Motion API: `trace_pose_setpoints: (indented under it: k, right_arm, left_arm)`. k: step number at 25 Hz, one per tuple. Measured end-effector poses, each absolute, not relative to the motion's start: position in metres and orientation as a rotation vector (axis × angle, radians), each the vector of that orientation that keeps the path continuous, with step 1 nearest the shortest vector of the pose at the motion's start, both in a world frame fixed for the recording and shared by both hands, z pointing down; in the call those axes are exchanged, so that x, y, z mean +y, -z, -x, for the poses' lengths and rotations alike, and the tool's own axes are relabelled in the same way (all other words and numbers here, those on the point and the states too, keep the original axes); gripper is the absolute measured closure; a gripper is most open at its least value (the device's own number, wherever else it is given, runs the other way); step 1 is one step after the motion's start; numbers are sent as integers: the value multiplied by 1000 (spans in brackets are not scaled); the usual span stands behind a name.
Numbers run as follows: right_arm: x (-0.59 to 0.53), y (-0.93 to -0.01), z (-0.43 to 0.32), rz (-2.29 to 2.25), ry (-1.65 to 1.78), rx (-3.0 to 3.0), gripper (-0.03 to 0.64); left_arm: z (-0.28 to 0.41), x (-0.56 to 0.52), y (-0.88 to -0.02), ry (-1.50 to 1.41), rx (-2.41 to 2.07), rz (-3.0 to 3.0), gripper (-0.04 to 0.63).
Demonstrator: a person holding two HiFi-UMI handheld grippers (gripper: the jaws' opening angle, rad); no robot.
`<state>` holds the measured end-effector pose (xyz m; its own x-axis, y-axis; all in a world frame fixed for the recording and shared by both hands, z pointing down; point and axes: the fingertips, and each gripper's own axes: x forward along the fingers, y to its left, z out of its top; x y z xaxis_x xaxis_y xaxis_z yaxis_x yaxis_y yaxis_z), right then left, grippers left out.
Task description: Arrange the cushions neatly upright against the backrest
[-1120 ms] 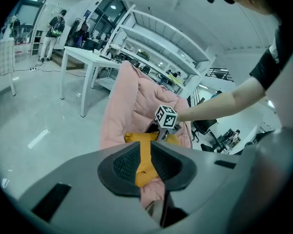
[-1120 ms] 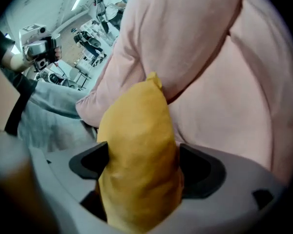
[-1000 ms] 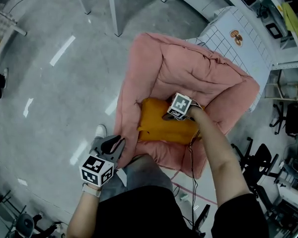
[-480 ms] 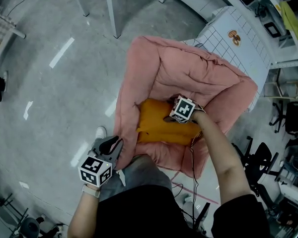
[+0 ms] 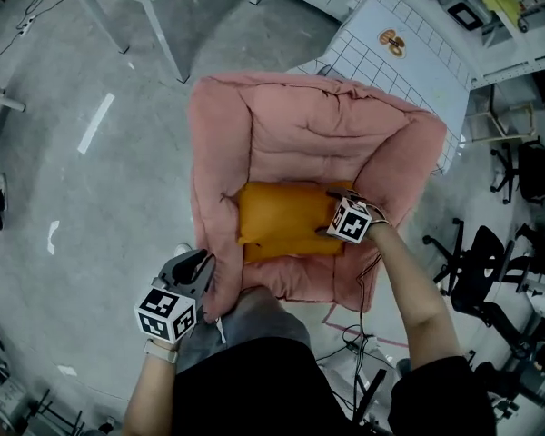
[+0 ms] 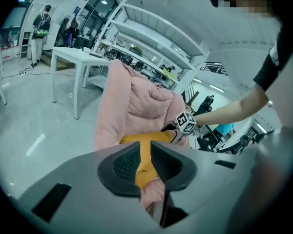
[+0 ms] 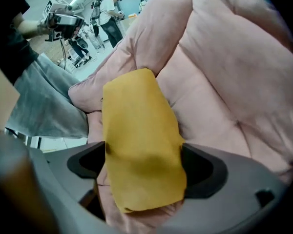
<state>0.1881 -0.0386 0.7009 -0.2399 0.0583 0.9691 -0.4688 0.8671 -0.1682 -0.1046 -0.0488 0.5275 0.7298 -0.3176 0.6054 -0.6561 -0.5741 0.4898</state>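
While lying on pink chair [image 5: 291,125], cushion [image 5: 282,221] orange.

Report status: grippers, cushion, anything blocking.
Right gripper clamped on orange cushion edge. Left gripper empty, jaws barely apart, beside pink chair. Cushion mostly flat on seat, not against backrest. Nothing blocking.

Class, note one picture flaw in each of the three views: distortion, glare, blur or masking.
Head view: the wide-angle lens bows the room's edges, with glare streaks on the grey polished floor. Left gripper view: dark rounded corners, mosaic patch top right. Right gripper view: the orange fabric cushion looks soft.
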Motion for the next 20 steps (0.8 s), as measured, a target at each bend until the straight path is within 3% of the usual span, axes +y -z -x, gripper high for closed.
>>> trace_pose_setpoints:
  k: [20]
  right_arm:
    - [-40, -697, -189, -535, -517, -1748, 145]
  left_arm:
    - [87, -36, -528, -634, -671, -2248, 525]
